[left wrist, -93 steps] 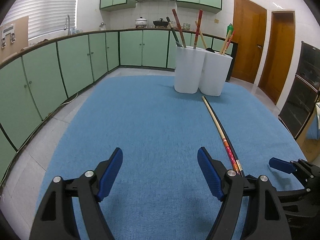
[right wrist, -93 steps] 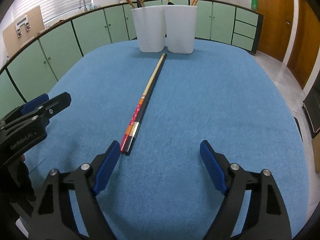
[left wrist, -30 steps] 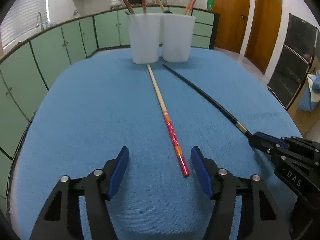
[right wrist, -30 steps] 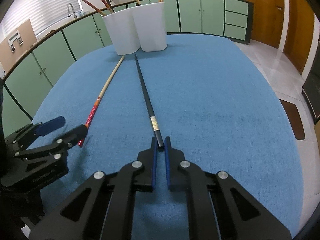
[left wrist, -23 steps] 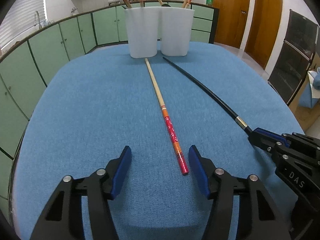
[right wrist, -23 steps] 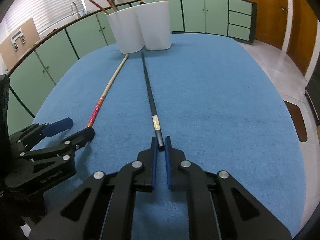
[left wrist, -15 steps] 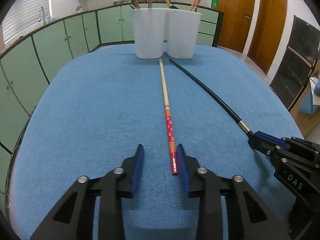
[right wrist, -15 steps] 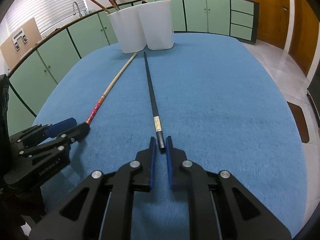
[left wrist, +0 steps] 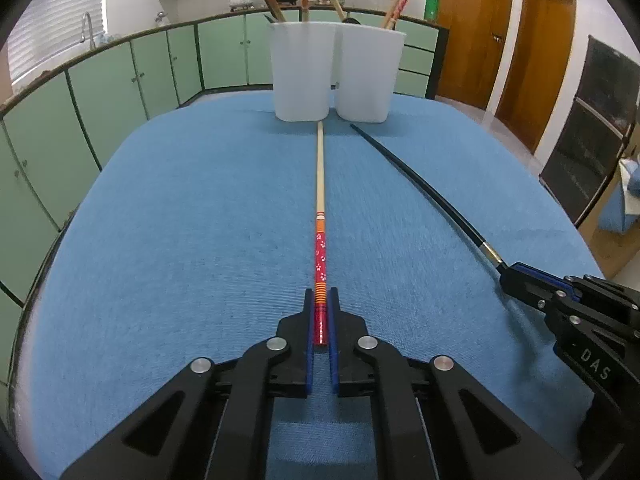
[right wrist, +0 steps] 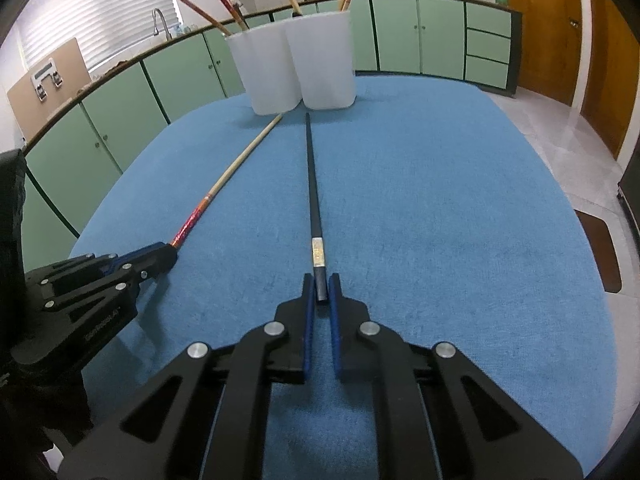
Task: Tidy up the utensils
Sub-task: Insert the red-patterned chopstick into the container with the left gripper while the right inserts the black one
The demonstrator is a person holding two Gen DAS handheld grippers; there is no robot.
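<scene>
Two long chopsticks lie on the blue cloth-covered bench [left wrist: 180, 240], their tips pointing toward two white plastic holder cups [left wrist: 303, 72] standing side by side at the far end, each already holding several chopsticks. The left gripper [left wrist: 321, 320] has just been closing and now pinches the red patterned butt end of the pale wooden chopstick [left wrist: 320, 184] between its blue pads. The right gripper [right wrist: 319, 294] is pressed tight on the butt end of the slim black chopstick [right wrist: 311, 184], just behind its small gold band.

Both sticks appear to rest flat on the cloth, so the lift is the step in hand. Each is held only at its very end, which leaves a long lever ahead of the pads; I would raise each butt slowly, letting the tip trail, and avoid any twist that could roll the stick out of the grip. Carrying tip-down should make it easier to thread each stick into its cup without knocking those already standing there.
</scene>
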